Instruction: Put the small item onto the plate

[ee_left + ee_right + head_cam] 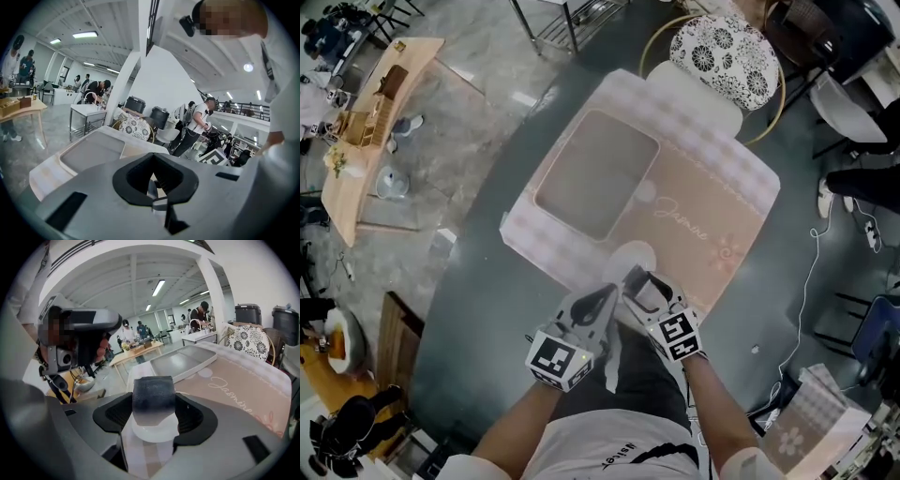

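My right gripper (pixel 153 401) is shut on the small item (pixel 153 394), a dark blue-grey block held upright between the jaws. Right under it lies a small round white plate (pixel 152 431); whether the item touches it I cannot tell. From the head view that plate (pixel 630 253) sits near the front edge of the pink placemat (pixel 712 216), with the right gripper (pixel 639 283) over its near side. The left gripper (pixel 602 298) hangs close beside the right one, tips together and empty. In its own view the left gripper (pixel 152 157) points out over the table.
A large rectangular tray (pixel 595 173) lies on the left half of the placemat, beyond the small plate. The mat rests on a dark glass table (pixel 487 281). A chair with a patterned cushion (pixel 722 52) stands at the far end. People stand in the background.
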Demonstrator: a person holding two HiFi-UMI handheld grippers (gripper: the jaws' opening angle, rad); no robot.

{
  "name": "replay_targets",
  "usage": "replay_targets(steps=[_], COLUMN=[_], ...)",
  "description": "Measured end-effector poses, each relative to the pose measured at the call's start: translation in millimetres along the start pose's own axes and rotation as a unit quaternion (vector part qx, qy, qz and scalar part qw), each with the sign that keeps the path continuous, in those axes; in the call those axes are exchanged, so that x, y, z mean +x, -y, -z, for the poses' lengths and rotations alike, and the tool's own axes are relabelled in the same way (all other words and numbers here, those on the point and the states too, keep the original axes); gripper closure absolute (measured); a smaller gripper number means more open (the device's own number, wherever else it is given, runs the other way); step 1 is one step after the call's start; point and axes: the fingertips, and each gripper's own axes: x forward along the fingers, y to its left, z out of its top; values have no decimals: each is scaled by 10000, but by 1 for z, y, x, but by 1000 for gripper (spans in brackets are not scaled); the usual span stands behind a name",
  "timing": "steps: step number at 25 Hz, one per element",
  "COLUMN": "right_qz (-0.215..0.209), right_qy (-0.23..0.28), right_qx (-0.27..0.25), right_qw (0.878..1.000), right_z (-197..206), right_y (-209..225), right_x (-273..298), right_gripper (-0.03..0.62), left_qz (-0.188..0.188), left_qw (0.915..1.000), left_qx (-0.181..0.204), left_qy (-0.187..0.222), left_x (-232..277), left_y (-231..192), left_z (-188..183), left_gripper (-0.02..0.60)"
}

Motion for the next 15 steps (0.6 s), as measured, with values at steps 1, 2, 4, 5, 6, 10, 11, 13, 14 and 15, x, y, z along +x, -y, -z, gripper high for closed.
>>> replay_targets(steps=[1,2,4,5,6,10,11,13,14,15], right_qz=[5,18,50,65,81,121,131,165,185,204], right_qy=[-109,-213,-419,-519,-615,-973,-1077,-1286,-1365,-1431], right_qx=[-68,-125,-226,-274,-319,-492,-555,-689,-743,-783], right_qw=[9999,9997,9989,9983,9976,9940,9925,9892,9877,9864], right_z=[5,10,20,24,29,42,45,51,53,54], right_y=[1,2,5,6,8,14,14,15,15,15], right_x=[5,11,20,24,27,42,45,50,52,53], right_gripper=[293,293,293,293,293,293,293,293,293,293], left_qz=[-28,-57,-107,-124,-137,-217,-240,-278,-296,-315], left_qw=[10000,10000,9999,9998,9998,9995,9994,9991,9990,9989], left_qx=[-27,-55,-95,-111,-129,-208,-229,-274,-297,-316], left_qy=[-25,-43,-72,-85,-99,-125,-133,-155,-163,-169], left_x=[1,2,4,5,5,8,8,8,8,7], left_y=[-3,-6,-11,-13,-15,-23,-24,-27,-28,-29], left_z=[2,3,6,7,8,10,10,12,12,13], left_gripper=[575,575,575,575,575,575,575,575,575,575])
